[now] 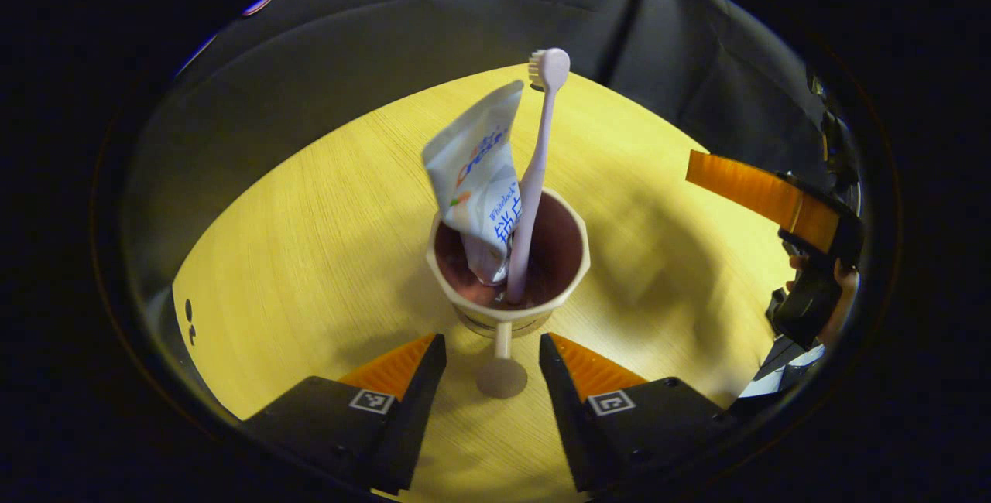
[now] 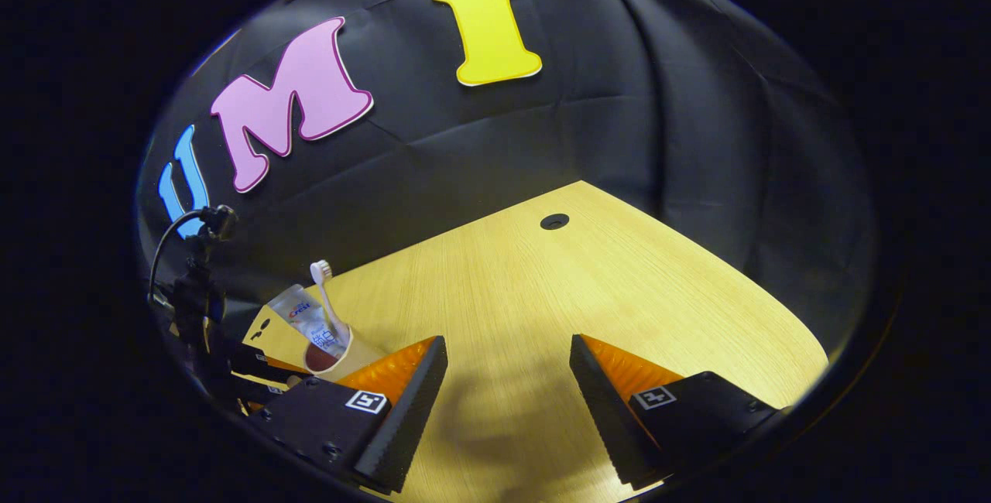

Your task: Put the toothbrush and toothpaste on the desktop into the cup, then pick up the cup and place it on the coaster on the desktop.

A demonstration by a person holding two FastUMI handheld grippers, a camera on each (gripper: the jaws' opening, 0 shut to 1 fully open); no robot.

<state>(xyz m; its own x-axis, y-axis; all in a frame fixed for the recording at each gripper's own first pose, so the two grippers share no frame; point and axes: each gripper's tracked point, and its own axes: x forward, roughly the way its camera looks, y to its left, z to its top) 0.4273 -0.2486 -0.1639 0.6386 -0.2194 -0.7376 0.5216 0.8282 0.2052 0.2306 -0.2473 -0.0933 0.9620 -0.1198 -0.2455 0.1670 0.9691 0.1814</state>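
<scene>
Black cloth backs a pale wooden counter (image 1: 325,255), on which the cup (image 1: 507,286) stands upright with the toothbrush (image 1: 536,178) and the toothpaste (image 1: 476,178) already in it, both leaning and rising well above the rim. No coaster can be made out.

In the left gripper view the left gripper (image 1: 492,367) is spread wide, holding nothing, with the cup just ahead of its fingers and centred between them. The cup's handle (image 1: 502,367), a short stem ending in a round knob, lies in the gap, touching neither finger.

Judging by looks, the cup is light, stiff plastic with a smooth, tapering wall that could slip. The tall contents make it top-heavy, so it should be kept level. The handle stem, or the wall low down, seems the best hold.

The right gripper (image 2: 507,379) is also released and empty, well apart from the cup, which shows far to its left.
</scene>
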